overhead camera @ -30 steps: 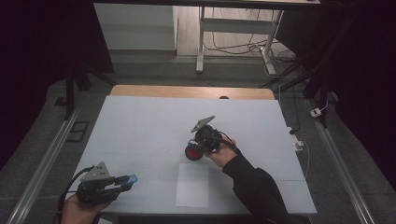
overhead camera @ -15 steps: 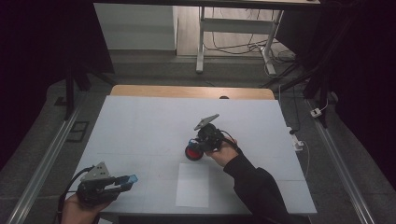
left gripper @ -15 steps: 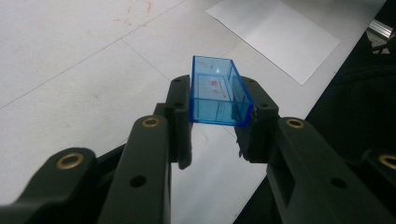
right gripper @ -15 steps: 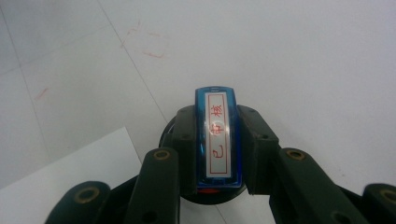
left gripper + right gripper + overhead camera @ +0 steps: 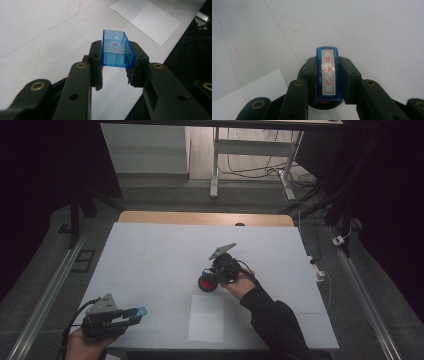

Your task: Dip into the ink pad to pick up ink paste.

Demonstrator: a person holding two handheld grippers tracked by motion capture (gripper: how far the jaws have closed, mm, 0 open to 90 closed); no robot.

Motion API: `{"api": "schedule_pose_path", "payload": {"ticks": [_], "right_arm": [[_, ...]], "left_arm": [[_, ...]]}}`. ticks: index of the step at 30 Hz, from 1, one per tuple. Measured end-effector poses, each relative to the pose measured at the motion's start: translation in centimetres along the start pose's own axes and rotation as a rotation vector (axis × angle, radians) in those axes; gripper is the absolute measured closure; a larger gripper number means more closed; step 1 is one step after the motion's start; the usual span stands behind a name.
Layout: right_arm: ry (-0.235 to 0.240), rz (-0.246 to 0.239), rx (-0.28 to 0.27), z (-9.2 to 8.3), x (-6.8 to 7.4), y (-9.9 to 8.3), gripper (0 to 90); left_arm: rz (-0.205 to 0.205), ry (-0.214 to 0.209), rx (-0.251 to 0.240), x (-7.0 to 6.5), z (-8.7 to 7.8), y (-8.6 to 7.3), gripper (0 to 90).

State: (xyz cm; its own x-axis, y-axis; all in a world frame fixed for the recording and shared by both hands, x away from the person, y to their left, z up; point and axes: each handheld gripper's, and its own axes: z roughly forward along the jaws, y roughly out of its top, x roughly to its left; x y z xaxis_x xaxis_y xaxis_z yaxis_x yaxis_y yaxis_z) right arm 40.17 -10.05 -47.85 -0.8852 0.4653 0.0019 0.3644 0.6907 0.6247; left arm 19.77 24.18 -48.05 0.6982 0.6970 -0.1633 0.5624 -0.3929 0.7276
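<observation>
My left gripper (image 5: 131, 314) sits at the near left corner of the white table (image 5: 150, 255), and its jaws are clamped on a clear blue plastic rectangular cap (image 5: 117, 49), pressing its two long sides; the cap's open hollow faces up toward my camera and it hangs above the tabletop. My right gripper (image 5: 214, 276) is near the middle of the table, with its jaws closed on a blue plastic stamp body with a white label printed in red characters (image 5: 328, 74), one pad on each long side. Under the stamp, in my right gripper view, I see a round black ink pad case with a red centre (image 5: 323, 104), and in the high view that same pad (image 5: 207, 283) shows red just left of my right hand. Whether the stamp's face touches the ink I cannot tell. A plain white sheet of paper (image 5: 207, 318) lies flat on the table, just nearer to me than the pad and between my two hands, apart from both grippers.
</observation>
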Motion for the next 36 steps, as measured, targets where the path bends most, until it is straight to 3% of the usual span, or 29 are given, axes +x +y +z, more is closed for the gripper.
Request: {"api": "schedule_pose_path", "payload": {"ticks": [9,28,36], "right_arm": [[-0.014,-0.014,0.005,-0.1,0.2,0.1,70.0],[-0.01,-0.03,-0.07,-2.8,0.6,1.2,70.0],[0.0,-0.03,-0.055,-2.4,0.8,1.1,70.0]], "left_arm": [[-0.002,-0.003,-0.004,0.1,-0.1,0.0,69.0],[-0.012,-0.004,-0.005,0.1,-0.1,0.0,68.9],[-0.015,-0.005,-0.006,0.2,-0.1,0.0,68.9]]}}
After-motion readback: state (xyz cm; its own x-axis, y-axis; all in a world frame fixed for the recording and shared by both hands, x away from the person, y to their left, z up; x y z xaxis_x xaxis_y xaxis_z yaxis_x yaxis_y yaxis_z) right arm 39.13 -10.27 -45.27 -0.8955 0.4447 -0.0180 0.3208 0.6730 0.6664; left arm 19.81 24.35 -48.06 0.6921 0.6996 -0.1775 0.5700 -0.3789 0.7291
